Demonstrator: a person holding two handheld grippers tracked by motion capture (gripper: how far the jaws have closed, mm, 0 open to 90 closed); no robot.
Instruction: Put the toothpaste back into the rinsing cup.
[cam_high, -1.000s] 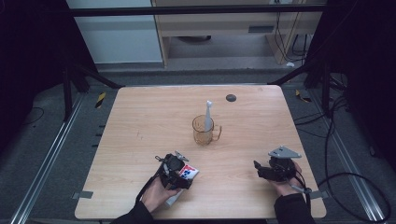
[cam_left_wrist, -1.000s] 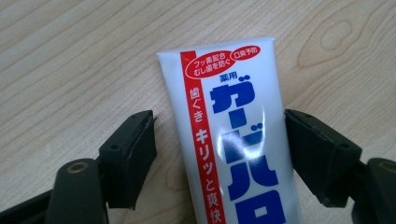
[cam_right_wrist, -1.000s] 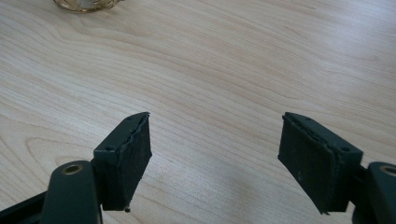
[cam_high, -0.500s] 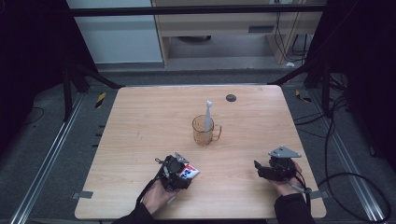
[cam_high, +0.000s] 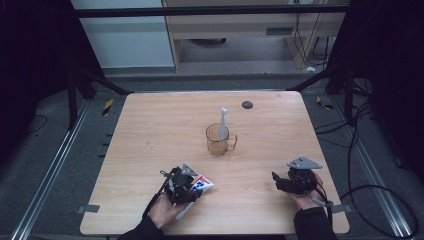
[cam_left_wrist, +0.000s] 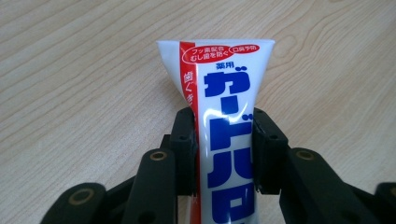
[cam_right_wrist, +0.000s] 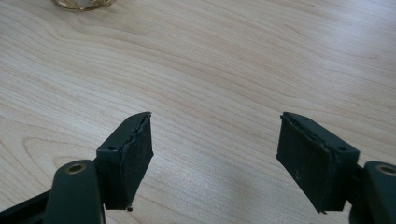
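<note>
A white toothpaste tube (cam_high: 204, 183) with blue and red print lies on the wooden table (cam_high: 150, 125) near its front edge. My left gripper (cam_high: 192, 187) has just been closing its jaws on the tube. In the left gripper view both pads (cam_left_wrist: 186, 140) press the sides of the tube (cam_left_wrist: 229, 93), whose flat crimped end points away. My right gripper (cam_high: 276, 182) rests at the front right, open, with bare wood between its pads (cam_right_wrist: 130, 154). A clear amber cup (cam_high: 218, 141) with a white toothbrush (cam_high: 223, 120) upright in it stands mid-table.
A small dark disc (cam_high: 247, 104) lies near the table's far edge. The cup's base (cam_right_wrist: 84, 3) shows at the top left of the right gripper view. Dark frame legs and cables surround the table.
In the high view the left gripper's jaws have drawn in around the tube. The tube, the cup and the right gripper stay where they were.
</note>
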